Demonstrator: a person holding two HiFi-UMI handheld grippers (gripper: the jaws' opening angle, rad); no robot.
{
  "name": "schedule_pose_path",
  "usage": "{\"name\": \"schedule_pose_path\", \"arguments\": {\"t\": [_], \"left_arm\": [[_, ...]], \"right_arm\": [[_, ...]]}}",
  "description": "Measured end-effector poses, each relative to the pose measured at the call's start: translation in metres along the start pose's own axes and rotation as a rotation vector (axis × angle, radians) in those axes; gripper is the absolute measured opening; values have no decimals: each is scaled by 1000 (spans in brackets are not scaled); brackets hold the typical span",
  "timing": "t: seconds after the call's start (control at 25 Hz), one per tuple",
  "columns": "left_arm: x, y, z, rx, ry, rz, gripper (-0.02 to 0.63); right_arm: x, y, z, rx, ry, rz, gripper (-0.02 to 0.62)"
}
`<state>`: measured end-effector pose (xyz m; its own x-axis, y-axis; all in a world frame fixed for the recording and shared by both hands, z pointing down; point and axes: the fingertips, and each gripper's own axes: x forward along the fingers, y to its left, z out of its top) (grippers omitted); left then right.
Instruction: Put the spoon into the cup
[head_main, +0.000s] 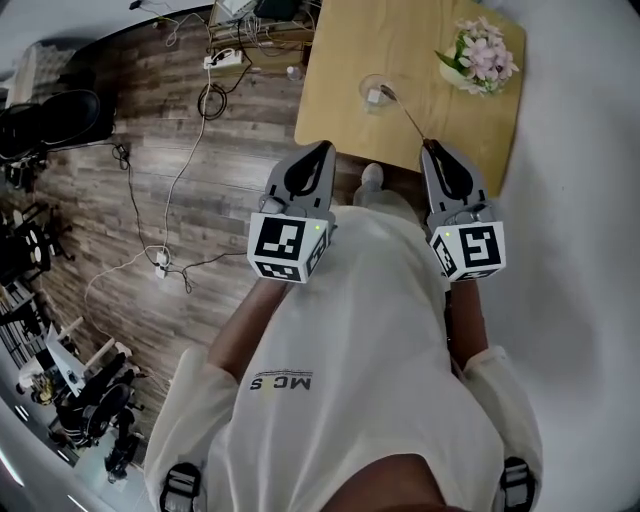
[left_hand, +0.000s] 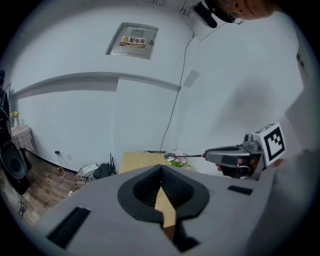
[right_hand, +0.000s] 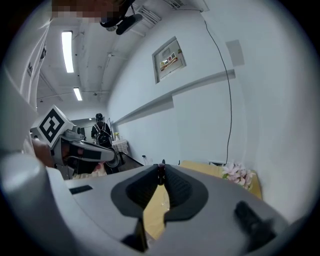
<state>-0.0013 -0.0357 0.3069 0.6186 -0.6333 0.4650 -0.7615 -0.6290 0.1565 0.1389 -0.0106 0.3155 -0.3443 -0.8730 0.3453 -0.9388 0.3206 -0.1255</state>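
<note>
A clear glass cup (head_main: 375, 93) stands on the wooden table (head_main: 340, 90), near its front edge. My right gripper (head_main: 430, 146) is shut on the thin handle of a metal spoon (head_main: 407, 116), which slants up-left. The spoon's bowl overlaps the cup's rim in the head view; whether it is inside I cannot tell. In the left gripper view the spoon (left_hand: 172, 156) sticks out level from the right gripper (left_hand: 235, 157), in the air. My left gripper (head_main: 323, 148) hangs shut and empty, left of the cup and off the table's edge. The cup is hidden in both gripper views.
A pot of pink flowers (head_main: 478, 55) stands at the table's far right corner. Cables and a power strip (head_main: 225, 60) lie on the wood floor left of the table. A black chair (head_main: 60, 115) stands at far left. A person (right_hand: 101, 131) stands in the distance.
</note>
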Motion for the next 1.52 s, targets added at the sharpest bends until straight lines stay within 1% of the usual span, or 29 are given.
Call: {"name": "schedule_pose_path", "arguments": {"t": [0.2, 0.52, 0.68, 0.96, 1.16, 1.32, 1.52], "left_arm": [[21, -6, 4, 1, 20, 31, 12], [56, -11, -14, -9, 74, 13, 12], [66, -13, -19, -15, 94, 5, 12], [75, -3, -34, -76, 108, 27, 12], [80, 3, -51, -93, 136, 33, 12], [86, 8, -60, -106, 140, 34, 12], [93, 14, -70, -127, 161, 29, 12]], "right_arm": [[14, -22, -8, 14, 34, 41, 57], [34, -34, -28, 20, 73, 71, 57], [41, -41, -38, 21, 117, 82, 57], [60, -43, -67, 26, 208, 122, 57], [82, -43, -89, 26, 266, 151, 57], [100, -41, -106, 27, 306, 163, 57], [120, -38, -119, 28, 349, 176, 57]]}}
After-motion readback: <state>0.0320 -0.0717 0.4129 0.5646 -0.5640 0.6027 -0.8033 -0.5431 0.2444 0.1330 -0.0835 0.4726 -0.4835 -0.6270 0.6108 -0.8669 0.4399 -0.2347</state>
